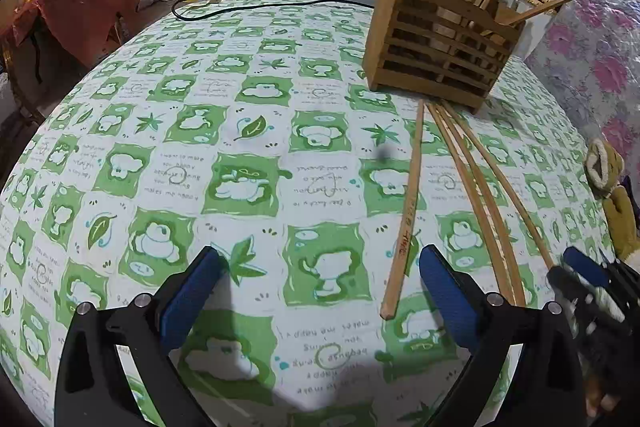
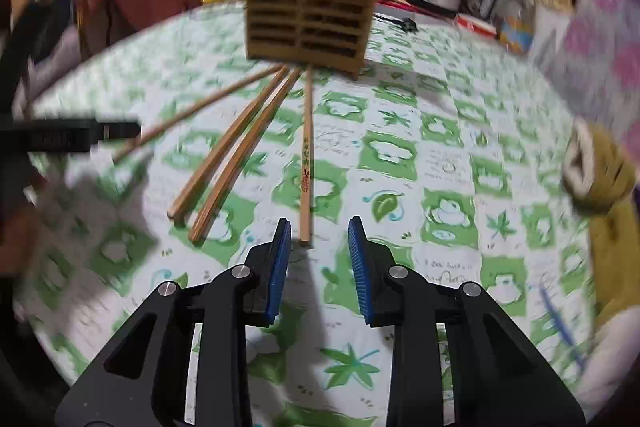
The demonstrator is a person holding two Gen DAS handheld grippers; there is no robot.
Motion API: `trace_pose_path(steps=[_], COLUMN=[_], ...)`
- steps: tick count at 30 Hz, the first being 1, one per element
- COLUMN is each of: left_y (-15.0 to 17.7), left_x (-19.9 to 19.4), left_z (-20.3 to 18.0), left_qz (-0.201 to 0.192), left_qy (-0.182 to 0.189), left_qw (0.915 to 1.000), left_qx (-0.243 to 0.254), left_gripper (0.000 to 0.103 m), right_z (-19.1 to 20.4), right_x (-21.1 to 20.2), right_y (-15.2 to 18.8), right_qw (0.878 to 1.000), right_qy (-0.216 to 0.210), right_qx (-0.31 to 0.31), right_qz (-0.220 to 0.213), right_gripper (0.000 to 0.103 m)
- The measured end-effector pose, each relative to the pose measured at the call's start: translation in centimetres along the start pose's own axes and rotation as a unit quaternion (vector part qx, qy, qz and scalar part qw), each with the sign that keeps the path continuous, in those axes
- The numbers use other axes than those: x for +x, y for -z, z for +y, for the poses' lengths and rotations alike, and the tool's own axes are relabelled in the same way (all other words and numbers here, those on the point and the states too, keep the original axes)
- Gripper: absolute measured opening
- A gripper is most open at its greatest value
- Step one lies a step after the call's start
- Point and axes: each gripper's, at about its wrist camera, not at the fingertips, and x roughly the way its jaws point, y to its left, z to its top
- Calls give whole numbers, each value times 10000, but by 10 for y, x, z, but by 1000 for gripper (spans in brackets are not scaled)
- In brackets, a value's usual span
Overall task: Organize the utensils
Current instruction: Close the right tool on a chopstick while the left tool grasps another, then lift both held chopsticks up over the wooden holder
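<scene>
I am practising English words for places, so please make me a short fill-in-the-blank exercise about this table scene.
1. ____ chopsticks lie on the tablecloth.
2. Their far ends point toward the wooden ____.
3. The pads of the right gripper are ____ in colour.
4. Nothing is between the jaws of the ____ gripper.

Missing words: four; holder; blue; left

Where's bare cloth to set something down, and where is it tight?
Free: the wide stretch of tablecloth left of the chopsticks, running back to the black cord. In the right wrist view, also the cloth between the chopsticks and the plush toy. Crowded: the strip before the wooden holder, where the chopsticks fan out.
</scene>
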Motion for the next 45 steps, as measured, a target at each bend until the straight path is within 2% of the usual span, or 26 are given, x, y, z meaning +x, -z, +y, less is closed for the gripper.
trace_pose_path(steps=[3,5,10,12,14,18,20,21,22,23,26,28,30,31,32,34,42,45], left_y=[5,9,16,18,19,20,22,23,23,24,24,24,23,24,23,23,23,18], left_x=[-4,-9,-19,-18,-13,-9,-10,-9,-10,-10,-13,-13,-12,-12,-11,-11,-28,-52], left_z=[-5,-9,-18,-22,-27,-31,-35,-37,-38,-39,-41,-42,-43,-43,-43,-43,-38,-38], left_qz=[17,-17,-228,-188,-47,-10,-43,-47,-60,-71,-179,-181,-170,-163,-147,-145,-369,-610], left_qy=[211,283,130,105,80,1,16,36,58,72,54,50,0,-23,-38,-24,240,248], left_qw=[9996,9991,9978,9972,9965,9956,9945,9942,9937,9935,9934,9935,9934,9934,9934,9934,9950,9942], left_qx=[186,320,607,722,825,938,1043,1074,1117,1135,1130,1126,1131,1133,1138,1138,894,851], left_gripper=[97,97,96,85,63,45,26,21,11,8,8,8,8,8,8,8,6,6], right_z=[-7,-2,1,-2,-4,-4,-3,-3,-3,-3,-1,1,-1,-2,-4,-4,-9,-17], right_x=[0,-2,-3,-3,-3,-3,-3,-3,-2,-2,1,9,13,13,13,12,-18,-34], right_y=[1,2,2,1,1,1,1,1,1,1,-1,-3,-4,-4,-3,-2,2,-3], right_qw=[9996,9997,9995,9994,9993,9991,9991,9991,9991,9991,9990,9988,9985,9983,9983,9981,9976,9959], right_qy=[-261,-248,-276,-333,-382,-416,-417,-418,-422,-427,-438,-433,-459,-492,-493,-556,-462,-438], right_qx=[82,-40,-121,-58,-7,-9,-29,-32,-38,-43,-73,-88,-10,47,91,117,202,304], right_qz=[70,4,-28,-35,-38,-46,-54,-52,-44,-34,29,217,289,295,282,254,-483,-729], right_gripper=[32,32,32,32,32,32,32,32,32,32,32,32,29,26,8,6,6,6])
